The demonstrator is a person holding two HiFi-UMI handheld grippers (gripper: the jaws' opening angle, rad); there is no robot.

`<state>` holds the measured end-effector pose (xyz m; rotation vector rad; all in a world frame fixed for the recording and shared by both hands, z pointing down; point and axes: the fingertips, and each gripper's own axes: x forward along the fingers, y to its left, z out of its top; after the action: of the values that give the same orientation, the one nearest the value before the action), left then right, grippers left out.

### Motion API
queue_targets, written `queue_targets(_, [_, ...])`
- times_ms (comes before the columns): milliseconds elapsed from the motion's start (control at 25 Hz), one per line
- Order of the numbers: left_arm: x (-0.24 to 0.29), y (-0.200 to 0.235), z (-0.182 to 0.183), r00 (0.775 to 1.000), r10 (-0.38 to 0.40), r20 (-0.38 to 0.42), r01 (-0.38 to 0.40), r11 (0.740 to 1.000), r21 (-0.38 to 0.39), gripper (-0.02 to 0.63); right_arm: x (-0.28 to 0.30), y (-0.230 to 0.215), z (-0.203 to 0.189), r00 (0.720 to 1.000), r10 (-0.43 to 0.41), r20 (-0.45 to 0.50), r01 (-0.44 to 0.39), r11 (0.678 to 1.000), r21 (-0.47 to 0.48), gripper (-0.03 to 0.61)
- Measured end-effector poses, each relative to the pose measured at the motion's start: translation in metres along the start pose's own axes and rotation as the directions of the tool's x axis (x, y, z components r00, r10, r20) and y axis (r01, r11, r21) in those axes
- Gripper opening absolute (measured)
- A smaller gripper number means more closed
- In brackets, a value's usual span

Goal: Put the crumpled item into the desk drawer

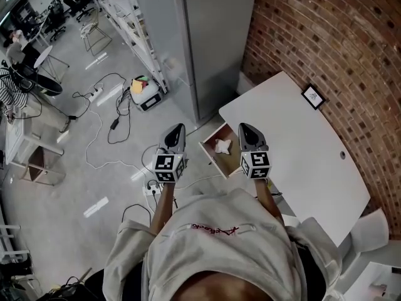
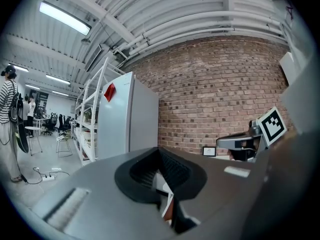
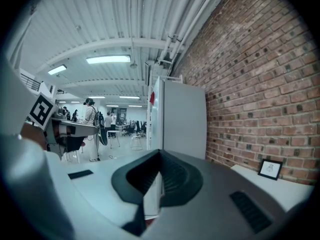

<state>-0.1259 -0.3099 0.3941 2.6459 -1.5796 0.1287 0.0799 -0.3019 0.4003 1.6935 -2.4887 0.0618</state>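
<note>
**Crumpled item in the drawer, both claws empty**

Crumpled white item (image 1: 223,146) lay inside the open drawer (image 1: 234,160), which stood pulled out from the near-left end of the white desk (image 1: 294,149). The placing looked done and the drawer was not pushed in.

Left claw (image 1: 178,128) hung over the floor just left of the drawer, jaws together, nothing in them. Right claw (image 1: 244,128) hung at the drawer's right side by the desk edge, jaws fully closed, also empty. Both pointed roughly level.

Risks, as judged:
- The item is light and loose. A claw dipping into the drawer could snag it and drag it back out.
- If it sits high, it could catch under the desk top when the drawer is closed.
- A closed claw pushing the drawer front off-centre could slip.

Writing: only square black-and-white markers on the claw cubes. The red print on the person's sweatshirt (image 1: 213,231) and the small framed picture (image 1: 312,96) were too small to read.
</note>
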Motion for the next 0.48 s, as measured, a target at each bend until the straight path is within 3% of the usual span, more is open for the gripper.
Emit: queue_targets(480, [0.0006, -0.0046, 0.0003, 1.000, 0.000, -0.007, 0.000, 1.000, 0.009, 0.008, 0.0004, -0.0013, 0.0001, 1.000, 0.016, -0.007, -0.016, 1.000, -0.006, 0.011])
